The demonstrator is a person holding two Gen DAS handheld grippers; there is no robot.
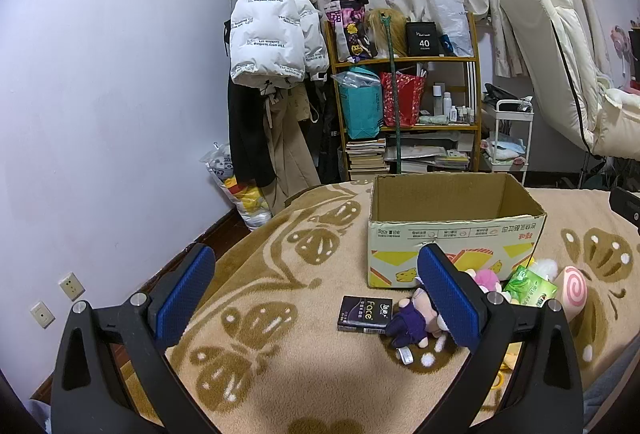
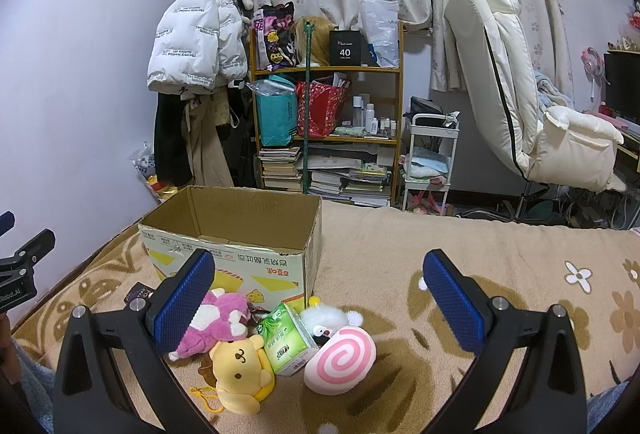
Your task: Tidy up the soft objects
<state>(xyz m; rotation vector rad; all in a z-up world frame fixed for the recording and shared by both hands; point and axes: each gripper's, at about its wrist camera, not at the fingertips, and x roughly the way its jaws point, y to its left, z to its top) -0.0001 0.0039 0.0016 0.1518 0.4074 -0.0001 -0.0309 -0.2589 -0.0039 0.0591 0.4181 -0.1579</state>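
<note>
Right gripper [image 2: 318,298] wide, left gripper [image 1: 316,292] wide; pink swirl round plush cushion [image 2: 340,360] at 6 o'clock: soft, light, squishy, best pinched across middle, then open brown cardboard box [image 2: 240,230]

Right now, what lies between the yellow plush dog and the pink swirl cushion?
In the right wrist view, a green tissue pack lies between the yellow plush dog and the pink swirl cushion, leaning against both.
</note>
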